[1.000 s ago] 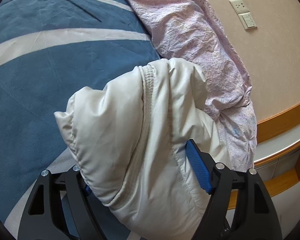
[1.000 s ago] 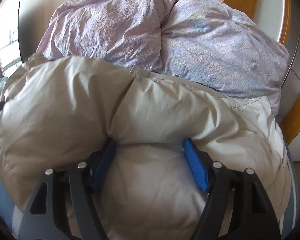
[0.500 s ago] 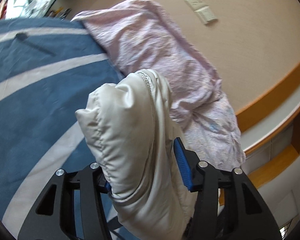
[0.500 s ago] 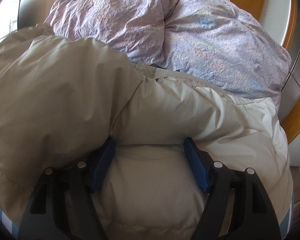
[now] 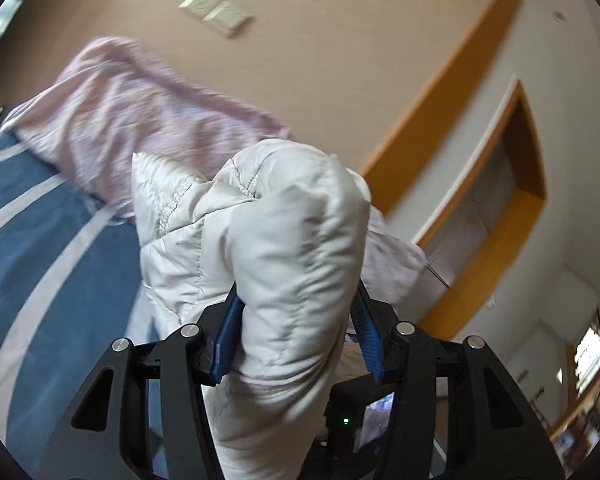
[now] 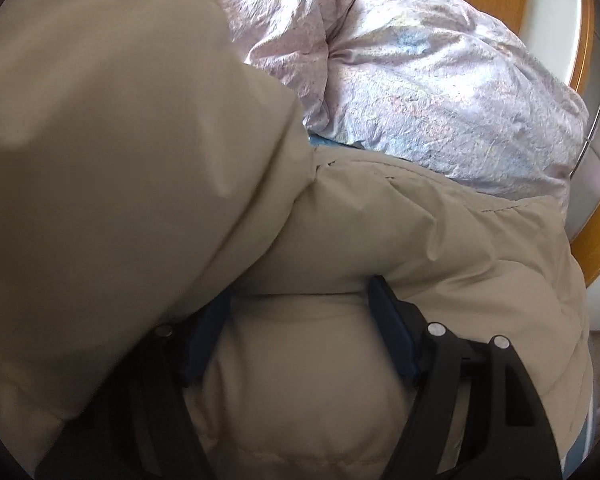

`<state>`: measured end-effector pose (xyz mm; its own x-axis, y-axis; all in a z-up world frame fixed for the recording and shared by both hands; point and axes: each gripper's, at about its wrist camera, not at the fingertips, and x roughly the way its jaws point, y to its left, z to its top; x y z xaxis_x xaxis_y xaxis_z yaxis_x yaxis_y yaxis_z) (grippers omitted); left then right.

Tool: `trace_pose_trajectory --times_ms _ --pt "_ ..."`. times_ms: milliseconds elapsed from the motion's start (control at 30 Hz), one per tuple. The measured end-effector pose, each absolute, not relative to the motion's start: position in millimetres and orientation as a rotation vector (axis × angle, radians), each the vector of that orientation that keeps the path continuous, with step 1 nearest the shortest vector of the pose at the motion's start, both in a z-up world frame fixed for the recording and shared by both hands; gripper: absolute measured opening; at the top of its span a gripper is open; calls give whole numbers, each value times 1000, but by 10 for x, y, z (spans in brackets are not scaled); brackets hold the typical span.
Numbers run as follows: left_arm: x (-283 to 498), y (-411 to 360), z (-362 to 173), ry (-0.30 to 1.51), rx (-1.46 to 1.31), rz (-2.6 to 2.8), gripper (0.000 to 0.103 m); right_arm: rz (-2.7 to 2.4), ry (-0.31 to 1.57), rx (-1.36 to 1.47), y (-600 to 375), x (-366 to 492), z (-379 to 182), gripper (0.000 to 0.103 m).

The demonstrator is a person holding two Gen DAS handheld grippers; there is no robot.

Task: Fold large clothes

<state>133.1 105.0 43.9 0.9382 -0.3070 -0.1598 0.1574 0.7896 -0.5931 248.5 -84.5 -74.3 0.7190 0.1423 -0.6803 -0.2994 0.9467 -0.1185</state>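
Observation:
A puffy cream down jacket (image 5: 284, 248) fills the middle of the left wrist view. My left gripper (image 5: 296, 320) is shut on a thick bunch of it and holds it lifted above the bed. In the right wrist view the same jacket (image 6: 340, 248) looks beige and fills most of the frame. My right gripper (image 6: 300, 320) is shut on a padded fold of it. A raised part of the jacket (image 6: 100, 140) hangs close in front at the left and hides the left finger.
A blue bedspread with white stripes (image 5: 32, 248) lies at the left. A crumpled lilac duvet (image 5: 140, 120) is piled at the bed's head, also in the right wrist view (image 6: 440, 88). A beige wall with switches (image 5: 216, 10) and wooden trim (image 5: 440, 96) stand behind.
My left gripper has lifted and tilted upward with the jacket, so the wall and the niche now fill the view. In the right wrist view the raised jacket has swung closer at the left.

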Motion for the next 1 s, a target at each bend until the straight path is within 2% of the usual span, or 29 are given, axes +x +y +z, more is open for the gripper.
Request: trace_pose_trajectory --times_ms 133,267,467,667,1000 --pt "1356 828 551 233 -566 -304 52 265 707 -193 -1114 2363 -581 72" --pt "1375 672 597 232 -547 -346 52 234 626 -138 -1584 2121 -383 81" --pt "1414 256 642 247 -477 -430 52 95 611 40 -2527 2013 -265 82" --pt "1553 -399 601 324 -372 -561 52 1 619 143 -3132 1951 -299 82" --pt "1746 -1313 199 492 -192 -692 52 -36 611 350 -3916 1884 -331 82"
